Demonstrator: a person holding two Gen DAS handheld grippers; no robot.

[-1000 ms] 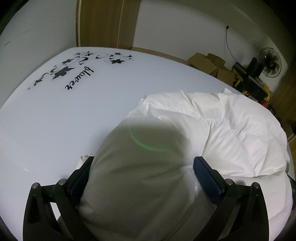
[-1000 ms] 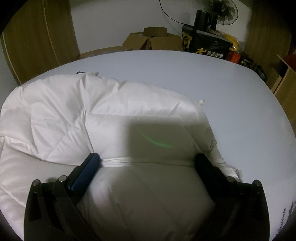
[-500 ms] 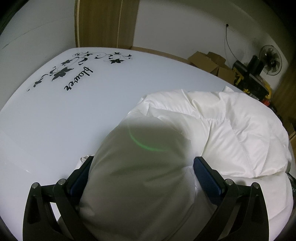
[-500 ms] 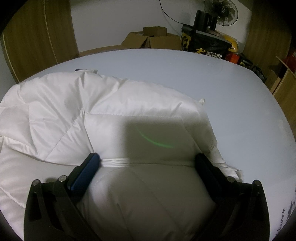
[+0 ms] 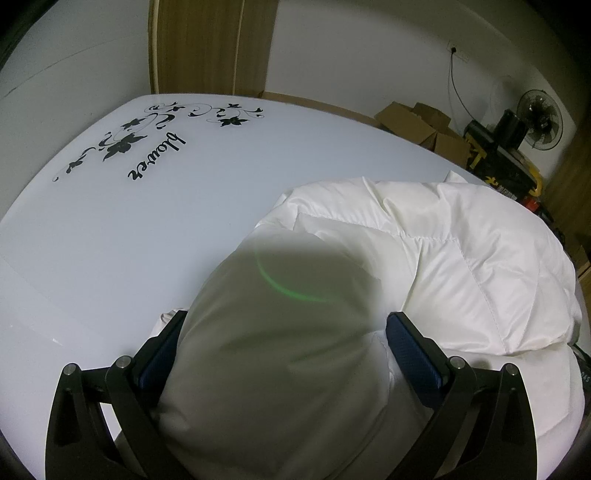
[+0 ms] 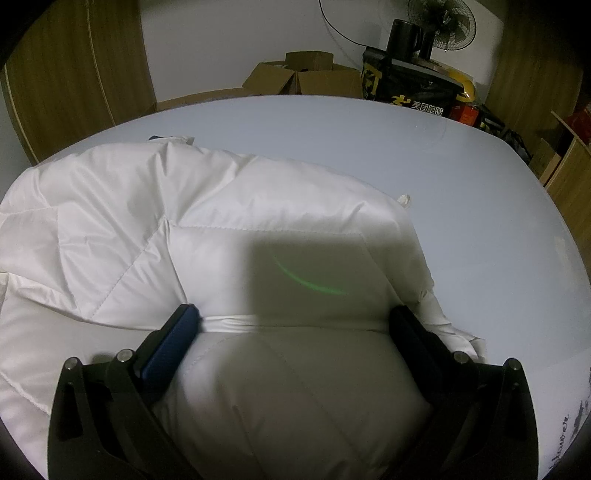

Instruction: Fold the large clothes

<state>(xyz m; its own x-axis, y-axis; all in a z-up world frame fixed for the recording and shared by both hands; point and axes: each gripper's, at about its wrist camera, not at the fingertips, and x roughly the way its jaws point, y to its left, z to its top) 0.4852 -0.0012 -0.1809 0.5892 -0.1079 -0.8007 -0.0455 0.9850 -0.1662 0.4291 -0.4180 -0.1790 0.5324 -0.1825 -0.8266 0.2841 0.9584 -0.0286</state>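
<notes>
The left gripper (image 5: 284, 328), a black two-finger tool with blue ribbed pads, has its jaws spread wide, and a thick shadowed bulge of the white quilted puffy garment (image 5: 461, 258) fills the whole gap between them, pressing against both pads, so the fingers are clamped on the padding. The right gripper (image 6: 293, 317), of the same build, likewise has its jaws set wide apart around a fat roll of the same garment, with a stitched hem band running straight across from one pad to the other. A faint green arc of lens glare lies over the fabric in each wrist view. Beyond the fingers the garment spreads in a crumpled mound, its diamond quilting seams plain to see, and it lies on a large white glossy table (image 5: 147, 229) whose far corner carries a black floral print (image 5: 122, 146) with a word in script. In the right wrist view a small white tab of the garment sticks out at its far edge onto the bare tabletop. Behind the table stand open brown cardboard boxes (image 6: 306, 74), a black printed box (image 6: 410, 92) with white characters, a black round fan (image 6: 441, 35), wooden panelling and a pale wall.
</notes>
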